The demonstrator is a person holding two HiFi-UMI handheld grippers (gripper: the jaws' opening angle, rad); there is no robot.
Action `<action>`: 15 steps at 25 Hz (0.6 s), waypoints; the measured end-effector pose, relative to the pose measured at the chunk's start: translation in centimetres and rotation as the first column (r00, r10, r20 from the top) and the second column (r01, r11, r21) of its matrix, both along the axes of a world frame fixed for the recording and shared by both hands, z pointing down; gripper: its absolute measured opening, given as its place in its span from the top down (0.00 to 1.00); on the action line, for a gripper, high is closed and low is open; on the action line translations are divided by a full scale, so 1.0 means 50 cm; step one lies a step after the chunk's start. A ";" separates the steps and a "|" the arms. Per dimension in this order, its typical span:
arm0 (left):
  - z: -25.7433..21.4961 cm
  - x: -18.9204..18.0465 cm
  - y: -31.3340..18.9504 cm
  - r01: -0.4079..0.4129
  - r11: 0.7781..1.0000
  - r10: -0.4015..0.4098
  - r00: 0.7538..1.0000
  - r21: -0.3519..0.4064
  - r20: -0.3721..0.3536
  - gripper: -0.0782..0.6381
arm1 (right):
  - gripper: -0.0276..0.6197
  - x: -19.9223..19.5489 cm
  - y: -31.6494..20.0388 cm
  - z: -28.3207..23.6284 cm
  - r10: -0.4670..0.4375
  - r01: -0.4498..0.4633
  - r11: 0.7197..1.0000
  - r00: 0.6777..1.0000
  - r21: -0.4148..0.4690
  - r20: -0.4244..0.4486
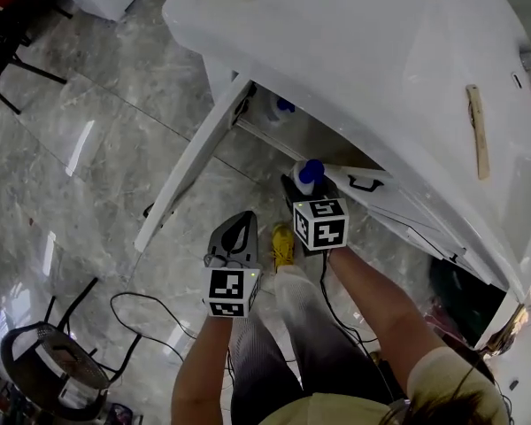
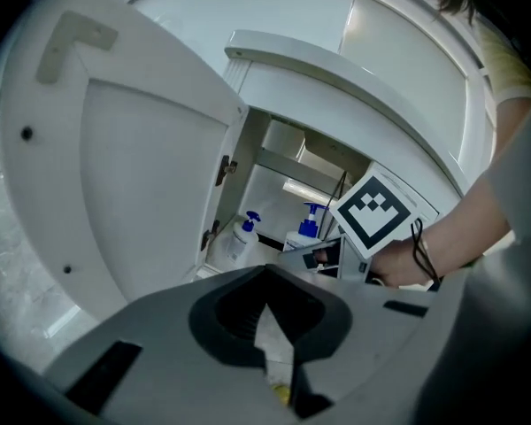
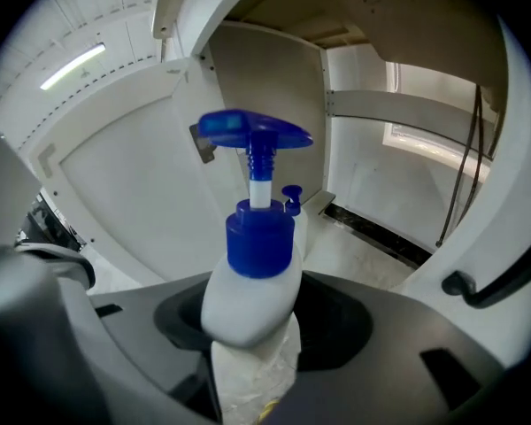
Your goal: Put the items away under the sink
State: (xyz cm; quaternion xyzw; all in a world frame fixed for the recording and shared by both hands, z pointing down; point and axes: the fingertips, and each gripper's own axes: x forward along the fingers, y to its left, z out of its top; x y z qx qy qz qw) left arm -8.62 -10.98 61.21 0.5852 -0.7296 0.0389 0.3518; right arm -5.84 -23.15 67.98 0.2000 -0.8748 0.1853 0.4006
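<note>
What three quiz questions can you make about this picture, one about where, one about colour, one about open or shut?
1. Where is the spare bottle?
A) on the counter
B) inside the cabinet
C) on a chair

2. What colour is the pump of the held bottle between the right gripper's jaws?
A) red
B) blue
C) green

3. How is the cabinet door?
A) swung open
B) shut
C) taken off

Answers:
1 B, it stands inside, just past the door.
2 B, the pump head is bright blue on a white bottle.
3 A, the door stands swung out and the inside shows.
</note>
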 end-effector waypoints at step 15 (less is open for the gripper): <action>0.114 -0.045 -0.060 0.010 0.999 -0.010 1.000 0.041 -0.011 0.85 | 0.61 -0.058 -0.083 0.126 0.086 -0.087 0.995 0.996 0.042 0.024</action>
